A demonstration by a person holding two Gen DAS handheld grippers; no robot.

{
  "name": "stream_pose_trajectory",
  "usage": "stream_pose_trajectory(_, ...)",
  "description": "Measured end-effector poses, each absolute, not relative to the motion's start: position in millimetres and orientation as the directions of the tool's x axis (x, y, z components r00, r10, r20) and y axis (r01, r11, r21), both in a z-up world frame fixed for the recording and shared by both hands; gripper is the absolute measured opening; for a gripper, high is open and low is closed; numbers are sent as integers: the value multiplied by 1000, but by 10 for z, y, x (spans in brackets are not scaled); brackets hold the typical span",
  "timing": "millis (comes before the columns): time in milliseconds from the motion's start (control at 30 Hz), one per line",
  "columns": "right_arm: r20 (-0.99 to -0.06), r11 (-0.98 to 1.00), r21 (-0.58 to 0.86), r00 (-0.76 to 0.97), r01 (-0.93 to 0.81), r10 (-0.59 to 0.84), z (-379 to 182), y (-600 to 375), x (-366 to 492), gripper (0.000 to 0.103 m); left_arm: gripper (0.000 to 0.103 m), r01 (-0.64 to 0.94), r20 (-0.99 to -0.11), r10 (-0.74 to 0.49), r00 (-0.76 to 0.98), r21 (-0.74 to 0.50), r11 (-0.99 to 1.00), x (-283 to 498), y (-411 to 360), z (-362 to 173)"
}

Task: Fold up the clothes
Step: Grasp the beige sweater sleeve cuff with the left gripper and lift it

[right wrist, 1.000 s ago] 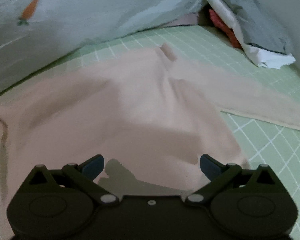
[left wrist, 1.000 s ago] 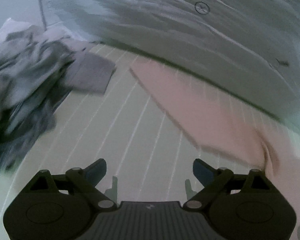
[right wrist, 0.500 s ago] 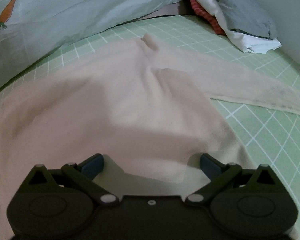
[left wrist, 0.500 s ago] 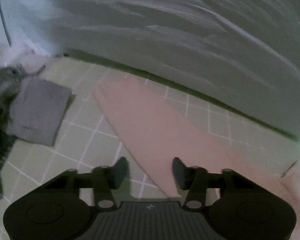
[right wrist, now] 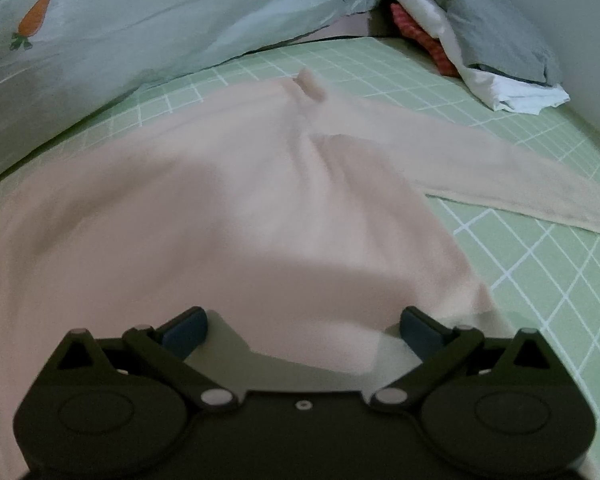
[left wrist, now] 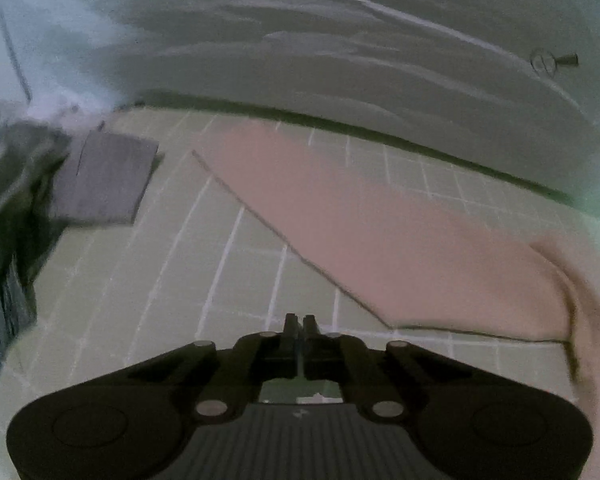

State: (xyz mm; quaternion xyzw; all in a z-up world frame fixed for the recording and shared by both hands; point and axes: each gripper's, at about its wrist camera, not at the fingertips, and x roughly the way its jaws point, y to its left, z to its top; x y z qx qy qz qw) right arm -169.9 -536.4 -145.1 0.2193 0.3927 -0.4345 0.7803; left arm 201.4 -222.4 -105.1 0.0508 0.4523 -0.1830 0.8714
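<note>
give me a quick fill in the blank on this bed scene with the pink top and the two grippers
1. The left gripper has its jaws ____.
2. The right gripper is ____, above the hem of the pink top.
3. The orange picture on the pale quilt is a ____.
4. The sheet is green with ____ grid lines.

Missing words: shut; open; carrot; white

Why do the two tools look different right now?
The left tool has its fingers pressed together over the green checked sheet, gripping nothing visible. The right tool has its fingers spread wide, with the hem of the pink top lying between them. Both are black with the same build.
</note>
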Motion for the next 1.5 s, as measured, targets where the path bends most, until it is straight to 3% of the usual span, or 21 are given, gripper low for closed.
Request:
stream_pose_trajectory(133,-801,530,2,319,848,-506,-1449,-5344,-1715,103,27,291,-806,-281,521,-142,946,2153,-2096,-1024)
stream_pose_trajectory(400,-797,518,-2,311,855,-518,-1459,-5336,-1691,103,28,215,-805,-269,529,-180,960,2756,-2119,-1063)
stream_pose_trajectory(533,-795,505,-5,303,863,-526,-1462,-5324,-1670,103,36,203,-789,-269,552,-185,962,3012,-2194,-1097)
stream_pose_trajectory(633,-793,495,-7,297,869,-532,-1465,-5314,-1655,103,32,230,-780,-251,573,-141,963,3084,-2314,-1108)
stream_pose_trajectory(667,-793,494,-7,296,869,-532,-1465,-5313,-1653,103,10,249,-779,-243,578,-114,962,3076,-2354,-1107)
stream_pose_trajectory(700,-793,493,-8,295,870,-533,-1466,-5312,-1650,103,3,268,-778,-235,583,-90,959,3065,-2387,-1113)
stream_pose_trajectory(1000,-800,513,-7,303,858,-518,-1456,-5349,-1661,103,3,262,-777,-215,592,-67,963,2668,-2146,-1067)
stream_pose_trajectory(1400,-794,555,-7,333,832,-508,-1463,-5337,-1703,103,4,194,-852,-203,483,-122,973,1170,-1188,-1011)
stream_pose_trajectory(1500,-791,554,-6,335,832,-512,-1467,-5335,-1711,103,9,193,-867,-220,446,-147,970,994,-1148,-1002)
